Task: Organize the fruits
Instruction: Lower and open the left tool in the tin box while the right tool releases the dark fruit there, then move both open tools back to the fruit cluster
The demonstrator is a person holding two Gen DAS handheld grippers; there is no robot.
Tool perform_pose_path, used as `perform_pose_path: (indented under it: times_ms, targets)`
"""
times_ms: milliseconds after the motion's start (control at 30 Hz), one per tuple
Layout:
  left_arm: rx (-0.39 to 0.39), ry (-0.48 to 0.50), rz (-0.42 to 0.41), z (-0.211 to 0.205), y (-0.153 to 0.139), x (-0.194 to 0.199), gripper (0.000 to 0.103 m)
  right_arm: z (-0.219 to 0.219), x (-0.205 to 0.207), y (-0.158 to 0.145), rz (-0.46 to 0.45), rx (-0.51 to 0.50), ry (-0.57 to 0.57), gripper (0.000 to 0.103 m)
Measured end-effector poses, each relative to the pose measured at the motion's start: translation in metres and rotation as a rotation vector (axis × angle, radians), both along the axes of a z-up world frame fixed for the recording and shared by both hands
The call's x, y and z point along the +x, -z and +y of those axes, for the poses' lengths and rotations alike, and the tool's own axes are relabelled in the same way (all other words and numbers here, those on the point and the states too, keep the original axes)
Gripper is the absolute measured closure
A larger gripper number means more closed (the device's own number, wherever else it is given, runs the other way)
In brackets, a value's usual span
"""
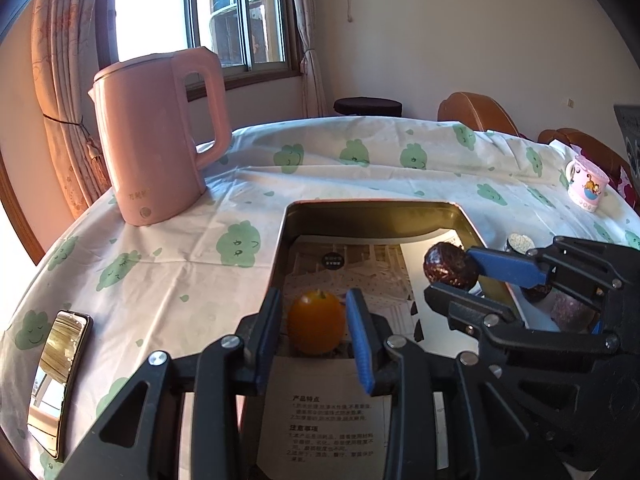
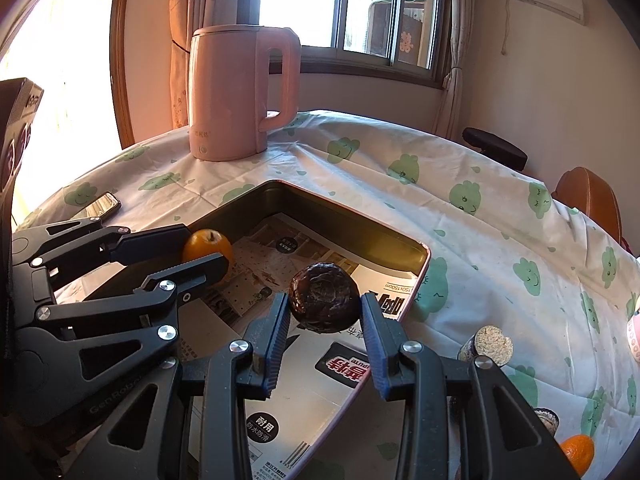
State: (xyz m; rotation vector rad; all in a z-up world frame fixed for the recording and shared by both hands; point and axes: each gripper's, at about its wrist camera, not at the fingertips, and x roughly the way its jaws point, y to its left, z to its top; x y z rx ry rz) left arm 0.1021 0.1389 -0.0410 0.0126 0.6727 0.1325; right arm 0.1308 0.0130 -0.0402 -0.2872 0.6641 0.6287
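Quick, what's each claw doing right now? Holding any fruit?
Left claw: closed on the orange fruit, over the tin box.
Right claw: closed on the dark wrinkly fruit, also over the tin box.

The left gripper (image 1: 316, 328) reaches forward and slightly downward, its two blue-padded fingers (image 1: 360, 344) standing upright and parallel, closed against the sides of a round orange fruit (image 1: 316, 326) held between them. Seen from the right wrist view, the same left gripper (image 2: 200, 250) comes in from the left side, its black linkage arms spread behind the fingers. The right gripper (image 2: 325, 320) points forward beside it, its ribbed blue pads (image 2: 280, 336) pressed on a dark wrinkled fruit (image 2: 324, 302). From the left wrist view, the right gripper (image 1: 452, 276) enters from the right, lying on its side, one finger above the other.
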Motion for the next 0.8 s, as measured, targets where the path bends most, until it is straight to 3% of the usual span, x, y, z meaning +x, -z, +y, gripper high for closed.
perform_pose_path:
  times_ms: [133, 267, 300, 400, 600, 800]
  targets:
    - [0.001, -0.010, -0.037, -0.002, -0.004, -0.010, 0.063, -0.002, -0.002, -0.003, -0.011, -0.001, 0.007, 0.059]
    - [-0.001, -0.016, -0.116, -0.006, -0.016, -0.036, 0.038, -0.020, -0.015, -0.012, -0.037, 0.007, 0.011, 0.042]
    - [-0.021, -0.007, -0.140, -0.007, -0.019, -0.043, 0.027, -0.028, -0.020, -0.015, -0.043, 0.011, 0.015, 0.040]
    - [-0.059, 0.018, -0.202, -0.017, -0.028, -0.064, 0.014, -0.059, -0.037, -0.020, -0.070, 0.011, 0.046, 0.040]
    - [-0.091, 0.110, -0.236, -0.057, -0.029, -0.081, 0.013, -0.139, -0.074, -0.011, -0.102, -0.008, 0.186, 0.040]
    - [-0.083, 0.211, -0.197, -0.101, -0.021, -0.078, 0.013, -0.187, -0.088, 0.004, -0.063, 0.000, 0.268, 0.040]
